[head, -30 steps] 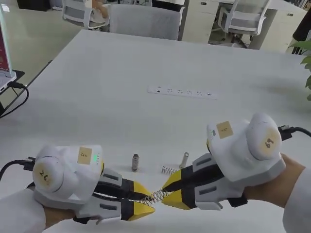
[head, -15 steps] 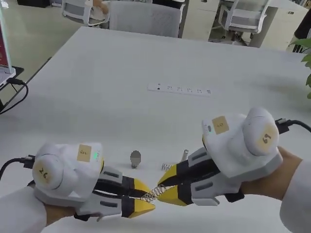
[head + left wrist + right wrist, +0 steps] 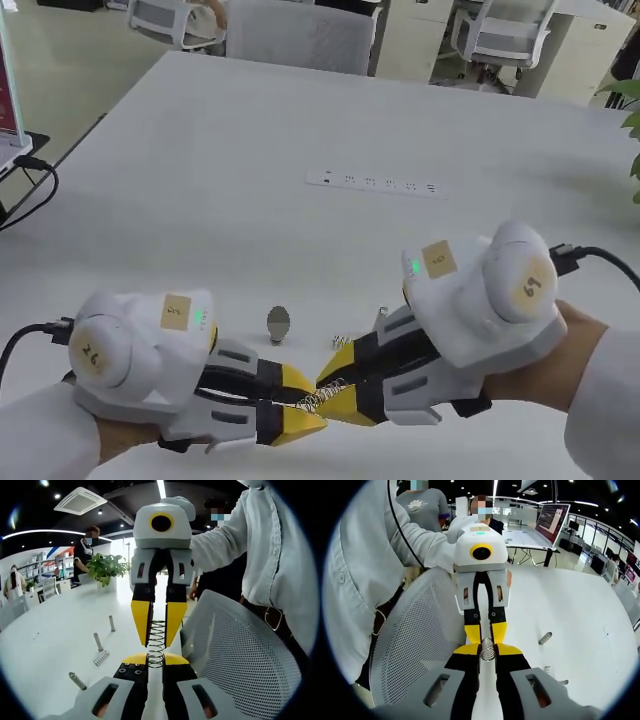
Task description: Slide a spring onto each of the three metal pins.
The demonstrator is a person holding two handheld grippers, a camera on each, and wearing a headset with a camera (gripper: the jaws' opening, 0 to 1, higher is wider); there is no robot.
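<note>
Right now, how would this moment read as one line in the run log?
left gripper: shut on spring | right gripper: shut on same spring | spring: off table | loose spring: on table

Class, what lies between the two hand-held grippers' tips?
A spring, gripped by the left hand-held gripper and the right hand-held gripper; the left gripper view shows it.

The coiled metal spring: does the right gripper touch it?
Touching. The right gripper view shows the coiled metal spring pinched between the right gripper's jaws.
</note>
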